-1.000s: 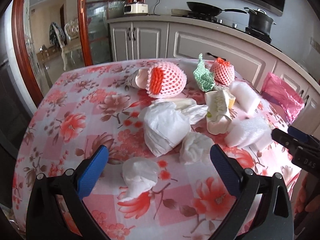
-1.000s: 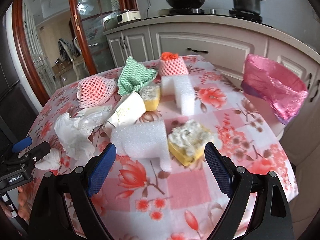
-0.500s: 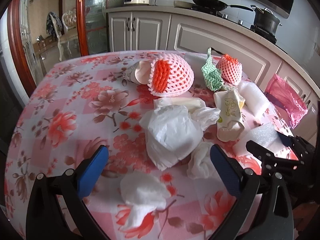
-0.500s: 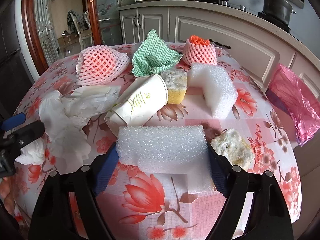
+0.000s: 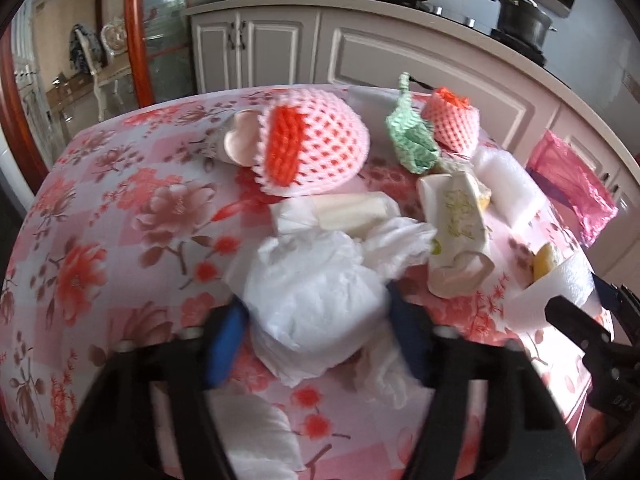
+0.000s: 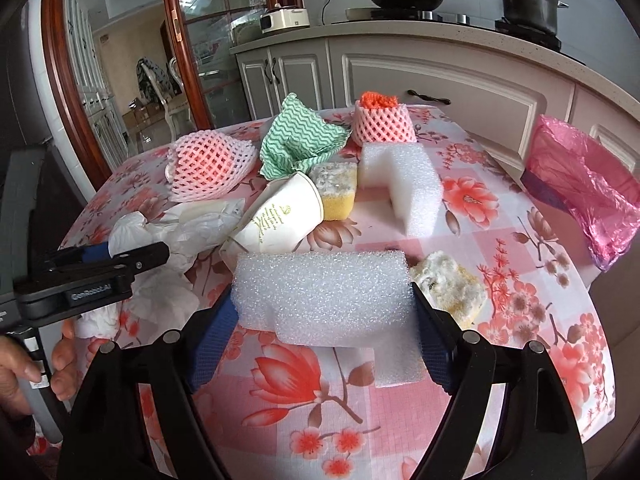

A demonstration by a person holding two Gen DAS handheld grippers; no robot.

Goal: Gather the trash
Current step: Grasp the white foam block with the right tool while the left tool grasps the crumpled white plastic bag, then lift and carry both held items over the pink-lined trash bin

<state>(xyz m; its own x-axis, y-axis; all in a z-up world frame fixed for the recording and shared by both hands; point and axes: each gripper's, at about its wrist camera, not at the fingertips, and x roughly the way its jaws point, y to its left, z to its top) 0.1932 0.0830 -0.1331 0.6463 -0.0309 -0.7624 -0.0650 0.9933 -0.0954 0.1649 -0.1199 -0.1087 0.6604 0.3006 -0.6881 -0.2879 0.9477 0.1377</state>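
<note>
On the flowery table [image 5: 100,208], the left gripper [image 5: 316,332] has just been closing, and its blue pads now squeeze a crumpled white bag [image 5: 316,292]. The picture is blurry there, so the grip looks tight but may be loose. Behind the bag lie a pink foam net [image 5: 316,148], a green cloth [image 5: 412,140] and a squashed paper cup [image 5: 456,224]. Further right, the right gripper [image 6: 322,320] stands wide, its pads pressing both ends of a white foam block [image 6: 320,292]. A dirty sponge [image 6: 448,284] sits just beside it. A pink trash bag [image 6: 580,176] hangs past the table's right edge.
</note>
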